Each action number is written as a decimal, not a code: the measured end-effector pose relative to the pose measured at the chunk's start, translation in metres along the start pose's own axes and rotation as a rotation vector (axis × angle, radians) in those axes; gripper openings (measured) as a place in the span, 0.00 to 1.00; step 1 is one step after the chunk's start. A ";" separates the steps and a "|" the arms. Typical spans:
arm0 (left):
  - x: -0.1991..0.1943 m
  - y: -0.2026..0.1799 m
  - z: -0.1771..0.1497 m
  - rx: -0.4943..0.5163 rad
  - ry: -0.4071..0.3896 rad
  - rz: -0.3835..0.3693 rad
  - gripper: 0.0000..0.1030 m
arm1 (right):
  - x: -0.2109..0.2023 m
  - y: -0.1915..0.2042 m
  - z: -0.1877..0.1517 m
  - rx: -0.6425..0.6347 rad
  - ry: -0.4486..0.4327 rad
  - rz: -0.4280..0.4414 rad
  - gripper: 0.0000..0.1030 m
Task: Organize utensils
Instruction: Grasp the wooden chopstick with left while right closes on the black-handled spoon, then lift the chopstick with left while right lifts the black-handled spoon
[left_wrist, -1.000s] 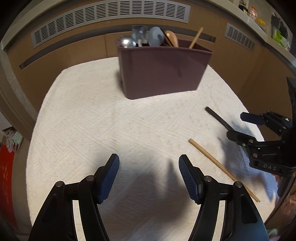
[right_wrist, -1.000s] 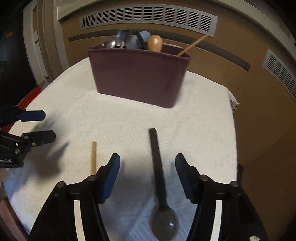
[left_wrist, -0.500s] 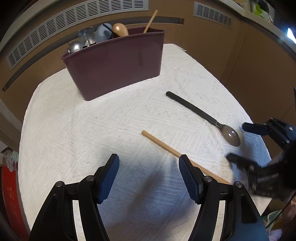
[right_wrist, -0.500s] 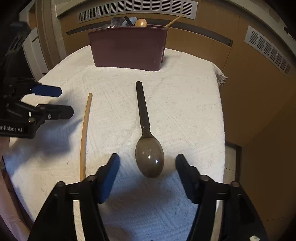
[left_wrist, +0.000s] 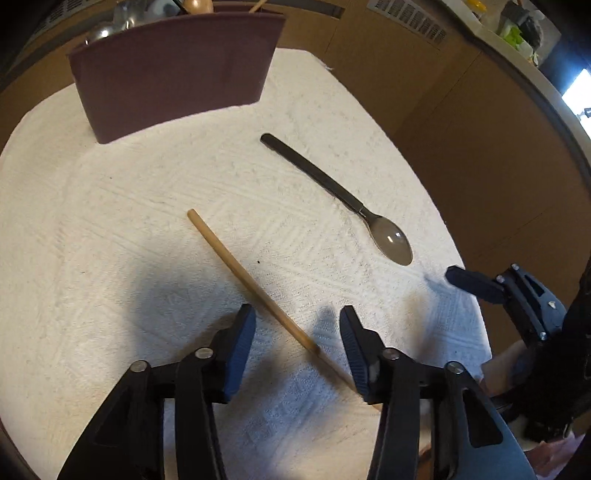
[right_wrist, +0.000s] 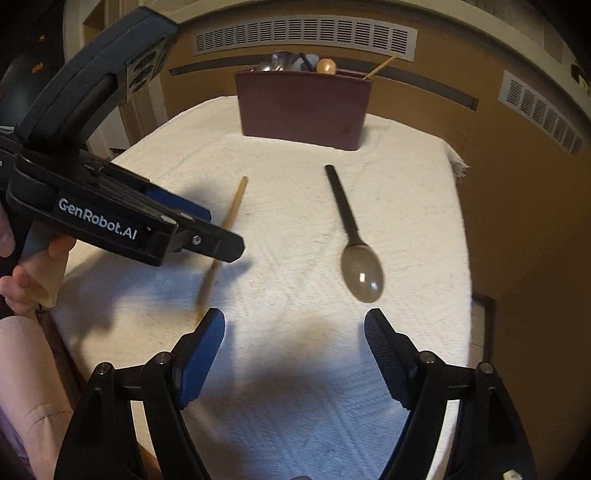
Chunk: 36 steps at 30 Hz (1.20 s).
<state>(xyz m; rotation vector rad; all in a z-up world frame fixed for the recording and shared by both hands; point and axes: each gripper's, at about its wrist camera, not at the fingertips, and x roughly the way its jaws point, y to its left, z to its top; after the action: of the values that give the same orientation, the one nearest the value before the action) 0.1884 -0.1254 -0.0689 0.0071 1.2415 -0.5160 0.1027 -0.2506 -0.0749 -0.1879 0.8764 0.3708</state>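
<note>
A wooden chopstick (left_wrist: 236, 266) lies on the white cloth; its near end runs between the fingers of my open left gripper (left_wrist: 297, 332). A dark spoon (left_wrist: 332, 192) lies to its right, bowl nearest me. My open, empty right gripper (right_wrist: 294, 332) hovers just short of the spoon's bowl (right_wrist: 362, 271). The chopstick (right_wrist: 229, 221) also shows in the right wrist view, partly behind the left gripper (right_wrist: 207, 240). The maroon utensil holder (left_wrist: 173, 70) stands at the back with several utensils in it.
The white textured cloth (left_wrist: 110, 221) covers the small table; its right edge drops off near the spoon. Brown cabinet fronts with vents (right_wrist: 306, 35) stand behind the holder (right_wrist: 303, 105). The right gripper (left_wrist: 495, 291) shows at the left wrist view's right edge.
My left gripper has moved right and down until the chopstick's near end lies between its fingers. My right gripper has pulled back from the spoon, which now lies ahead of its fingertips.
</note>
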 end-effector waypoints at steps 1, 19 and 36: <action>0.001 -0.005 0.003 0.016 -0.017 0.025 0.43 | -0.003 -0.005 -0.002 0.006 -0.005 -0.020 0.74; -0.026 0.073 0.002 0.104 -0.061 0.351 0.29 | 0.075 -0.046 0.086 0.078 0.049 0.036 0.50; -0.019 0.028 0.015 0.071 -0.049 0.132 0.30 | 0.077 -0.030 0.074 0.086 0.141 0.116 0.12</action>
<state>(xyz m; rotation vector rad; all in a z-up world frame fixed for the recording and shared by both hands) 0.2079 -0.0979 -0.0545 0.1349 1.1663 -0.4428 0.2119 -0.2371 -0.0881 -0.0843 1.0431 0.4306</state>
